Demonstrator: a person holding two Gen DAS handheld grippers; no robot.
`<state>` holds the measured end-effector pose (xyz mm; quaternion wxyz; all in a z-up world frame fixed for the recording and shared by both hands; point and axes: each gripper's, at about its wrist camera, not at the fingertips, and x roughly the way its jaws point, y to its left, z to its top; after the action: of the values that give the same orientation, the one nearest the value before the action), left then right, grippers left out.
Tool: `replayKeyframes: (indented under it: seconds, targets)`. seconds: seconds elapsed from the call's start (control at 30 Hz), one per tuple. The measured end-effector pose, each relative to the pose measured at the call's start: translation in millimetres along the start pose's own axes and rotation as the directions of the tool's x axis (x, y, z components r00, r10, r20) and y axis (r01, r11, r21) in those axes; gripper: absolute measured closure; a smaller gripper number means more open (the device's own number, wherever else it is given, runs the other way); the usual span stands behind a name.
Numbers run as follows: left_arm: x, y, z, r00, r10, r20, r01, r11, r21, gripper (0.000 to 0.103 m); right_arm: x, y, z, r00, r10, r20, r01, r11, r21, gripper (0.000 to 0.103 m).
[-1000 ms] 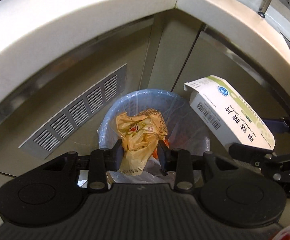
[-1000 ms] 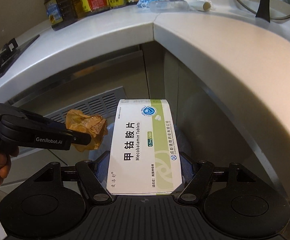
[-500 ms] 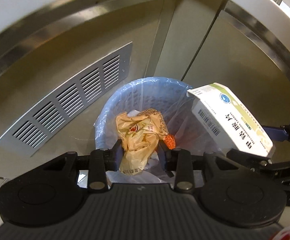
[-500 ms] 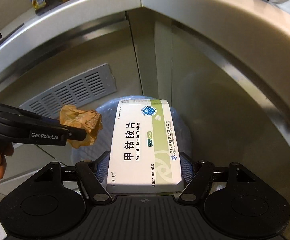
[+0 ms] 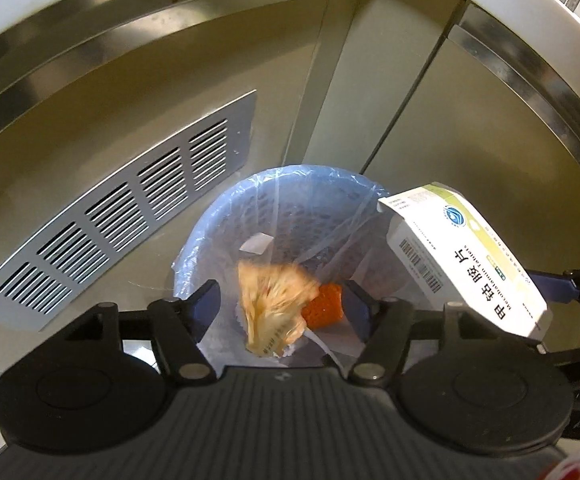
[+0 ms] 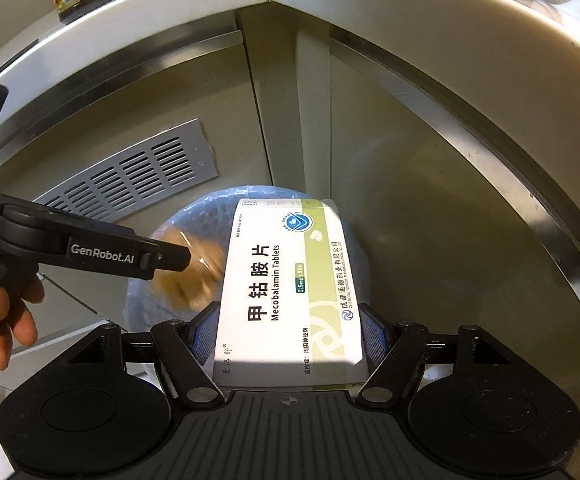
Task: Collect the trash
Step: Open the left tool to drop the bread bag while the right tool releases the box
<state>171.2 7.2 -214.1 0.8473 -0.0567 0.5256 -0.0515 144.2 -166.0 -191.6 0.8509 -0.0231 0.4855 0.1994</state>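
The left gripper (image 5: 280,300) hangs over the bin (image 5: 226,216), and its jaws have just been opening: they stand apart, with the crumpled yellow wrapper (image 5: 274,304) blurred between them and touching neither pad. The right gripper (image 6: 290,332) is clamped on the sides of the white and green tablet box (image 6: 290,280), held above the bin's right rim. The round bin, lined with a pale blue plastic bag (image 5: 345,188), stands on the floor in the cabinet corner, beside a louvred vent panel (image 5: 122,216). Inside it lie an orange scrap (image 5: 323,312) and a white paper slip (image 5: 256,244). The box's long axis runs forward along the right gripper's fingers, printed face up.
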Motion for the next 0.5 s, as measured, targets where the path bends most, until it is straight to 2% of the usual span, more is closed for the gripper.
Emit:
replayKeyframes:
  seconds: [0.5]
  targets:
    - [-22.4,22.4,-12.2,0.999,0.041,0.009,-0.041,0.997,-0.065,0.040,10.4,5.4,12.5,1.000,0.024,-0.006,-0.024,1.000,-0.010,0.032]
